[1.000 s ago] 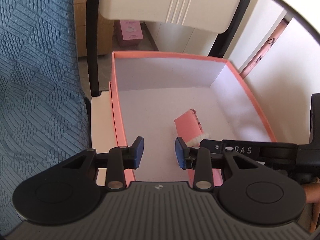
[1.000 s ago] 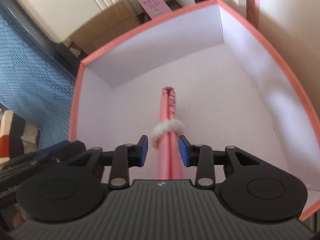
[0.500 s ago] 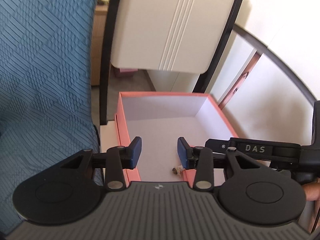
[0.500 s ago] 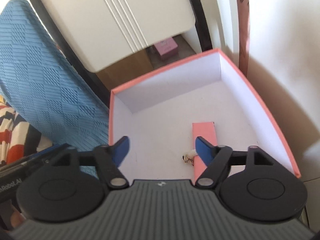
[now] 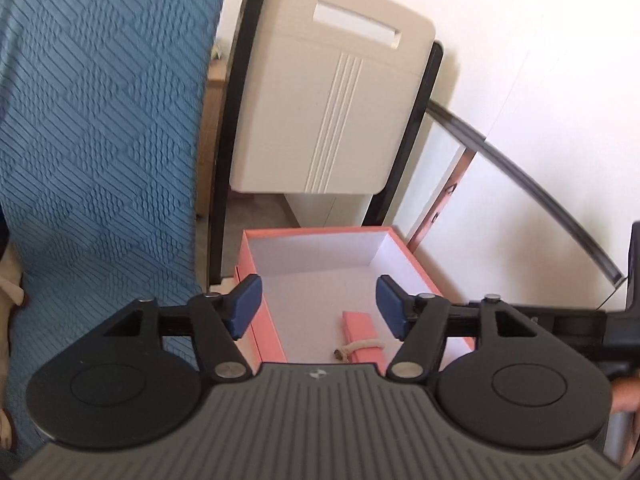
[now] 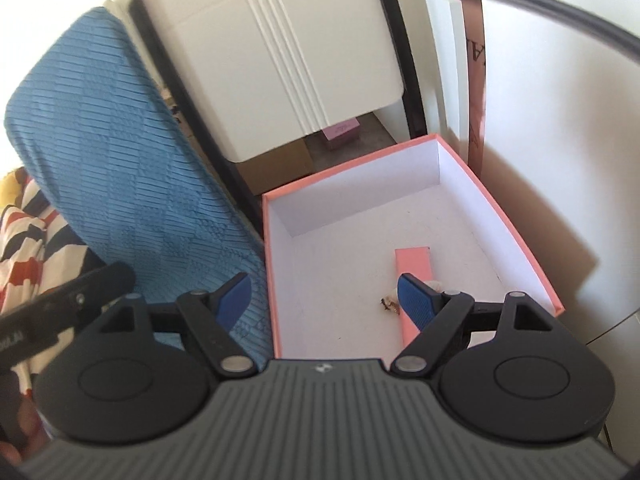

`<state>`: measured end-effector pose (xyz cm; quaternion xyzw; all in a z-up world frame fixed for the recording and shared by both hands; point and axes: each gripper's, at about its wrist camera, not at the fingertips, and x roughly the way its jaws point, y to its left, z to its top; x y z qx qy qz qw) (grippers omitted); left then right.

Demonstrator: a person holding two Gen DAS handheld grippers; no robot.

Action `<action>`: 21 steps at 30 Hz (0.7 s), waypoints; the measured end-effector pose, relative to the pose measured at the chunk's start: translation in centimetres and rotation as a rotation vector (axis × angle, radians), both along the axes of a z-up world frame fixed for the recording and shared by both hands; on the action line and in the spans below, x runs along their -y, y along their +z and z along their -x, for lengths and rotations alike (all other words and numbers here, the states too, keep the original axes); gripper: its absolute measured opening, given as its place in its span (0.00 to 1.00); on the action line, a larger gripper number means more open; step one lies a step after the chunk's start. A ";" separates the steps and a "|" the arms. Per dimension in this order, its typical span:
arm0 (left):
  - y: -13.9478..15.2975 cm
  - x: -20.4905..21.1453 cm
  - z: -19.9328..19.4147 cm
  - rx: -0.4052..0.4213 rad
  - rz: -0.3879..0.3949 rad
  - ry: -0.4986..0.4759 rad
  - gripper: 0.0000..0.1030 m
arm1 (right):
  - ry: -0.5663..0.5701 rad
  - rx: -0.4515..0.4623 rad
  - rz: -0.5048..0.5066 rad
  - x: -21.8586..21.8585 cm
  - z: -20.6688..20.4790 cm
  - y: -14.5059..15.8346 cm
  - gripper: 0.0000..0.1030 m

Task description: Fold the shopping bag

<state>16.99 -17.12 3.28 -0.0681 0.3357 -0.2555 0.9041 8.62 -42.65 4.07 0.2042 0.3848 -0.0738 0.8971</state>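
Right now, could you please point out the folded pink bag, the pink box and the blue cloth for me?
folded pink bag (image 5: 359, 325), left wrist view, on its flat top face.
pink box (image 6: 516, 232), right wrist view, on its right rim.
blue cloth (image 5: 100, 140), left wrist view, on its textured middle.

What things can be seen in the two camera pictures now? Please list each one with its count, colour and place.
folded shopping bag: one, pink, bound with a whitish cord, lying on the box floor.
box: one, pink outside and white inside, open, on the chair seat.
chair backrest: one, cream with black frame, behind the box.
blue textured cover: one, to the left of the box.
striped cloth: one, red, white and dark, far left in the right wrist view.
small pink box: one, on the floor behind the chair.
left tongs: one pair, black with blue pads, open, empty, above the box.
right tongs: one pair, same colours, open, empty.
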 end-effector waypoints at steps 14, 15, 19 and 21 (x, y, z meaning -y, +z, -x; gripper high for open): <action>1.9 -3.6 6.1 0.068 0.015 -0.017 1.00 | -0.016 0.041 0.036 -3.8 5.6 2.3 0.79; 1.7 -3.9 6.4 0.068 0.016 -0.016 1.00 | -0.019 0.042 0.037 -4.0 6.0 2.2 0.79; 0.8 -5.3 7.8 0.068 0.018 0.001 1.00 | -0.033 0.042 0.032 -4.5 7.3 1.4 0.79; 0.5 -5.8 8.2 0.071 0.013 0.016 1.00 | -0.027 0.033 0.033 -5.0 7.7 0.7 0.79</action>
